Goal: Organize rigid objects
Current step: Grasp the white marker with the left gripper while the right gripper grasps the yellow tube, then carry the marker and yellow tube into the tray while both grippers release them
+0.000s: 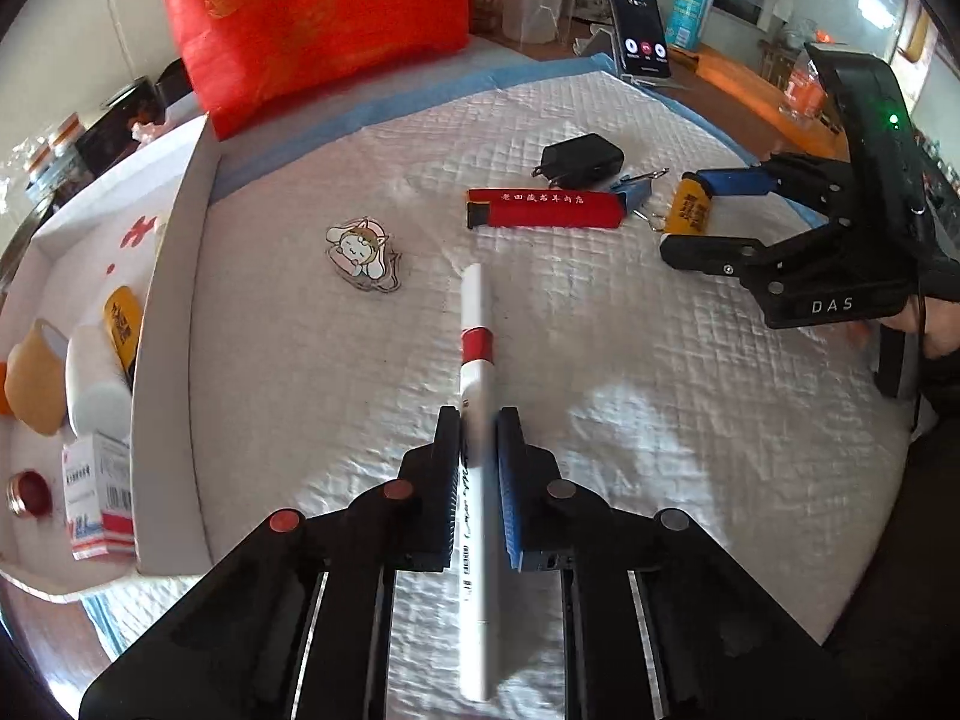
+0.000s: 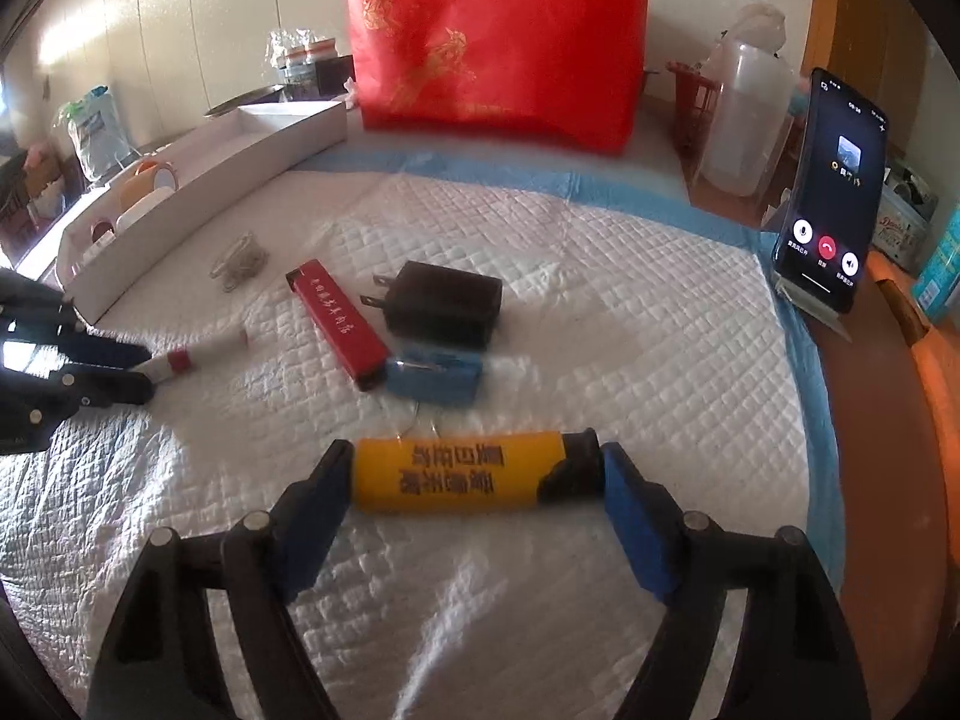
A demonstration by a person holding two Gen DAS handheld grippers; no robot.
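White marker pen (image 1: pixel 478 420) with a red band is lying on the quilted white pad (image 1: pixel 600 390), its barrel running lengthwise between the fingers of the left gripper (image 1: pixel 479 420), which are closing against it on both sides; yellow lighter (image 2: pixel 456 471) with black print and a black cap is being clamped end to end by the right gripper (image 2: pixel 474 468), low over the same pad; just beyond the yellow lighter a blue binder clip (image 2: pixel 433 376) is resting, touching the near end of a long red lighter (image 2: pixel 336 315); a black plug adapter (image 2: pixel 444 303) is lying just beside the red lighter, prongs pointing toward it; a cartoon sticker (image 1: pixel 363 252) is lying farther from the yellow lighter, near the white tray (image 1: pixel 168 312); the tray, well apart from the yellow lighter at the pad's edge, is holding a small medicine box (image 1: pixel 99 495), a tape roll (image 1: pixel 36 375) and other small items; behind the pad a red bag (image 2: pixel 498 36) is standing, and a phone (image 2: pixel 831 192) is leaning on a stand, screen lit.
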